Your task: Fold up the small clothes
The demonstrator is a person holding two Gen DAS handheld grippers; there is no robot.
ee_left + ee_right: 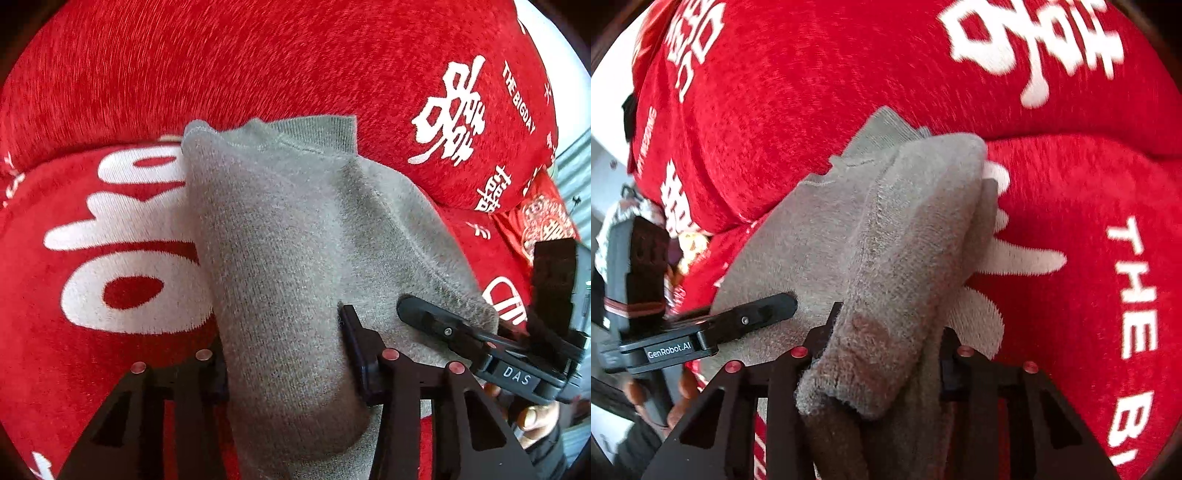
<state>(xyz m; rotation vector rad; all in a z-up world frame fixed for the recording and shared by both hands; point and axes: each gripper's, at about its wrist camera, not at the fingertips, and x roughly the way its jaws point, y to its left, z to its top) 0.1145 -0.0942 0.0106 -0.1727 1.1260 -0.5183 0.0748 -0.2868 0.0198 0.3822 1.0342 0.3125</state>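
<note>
A small grey knitted garment (295, 236) lies on a red plush cushion (221, 66). Its ribbed hem points away. My left gripper (288, 354) is shut on a fold of the grey cloth, which bulges between its black fingers. In the left wrist view the right gripper (436, 321) lies on the garment's right edge. In the right wrist view, my right gripper (886, 350) is shut on a thick fold of the same grey garment (894, 236), and the left gripper (753, 314) rests on the cloth at the left.
Red cushions with white characters and the words "THE BIG DAY" (1137, 288) fill both views. A seam between two cushions runs behind the garment (406, 170). A red patterned packet (543, 221) lies at the right. A hand (535, 417) holds the right tool.
</note>
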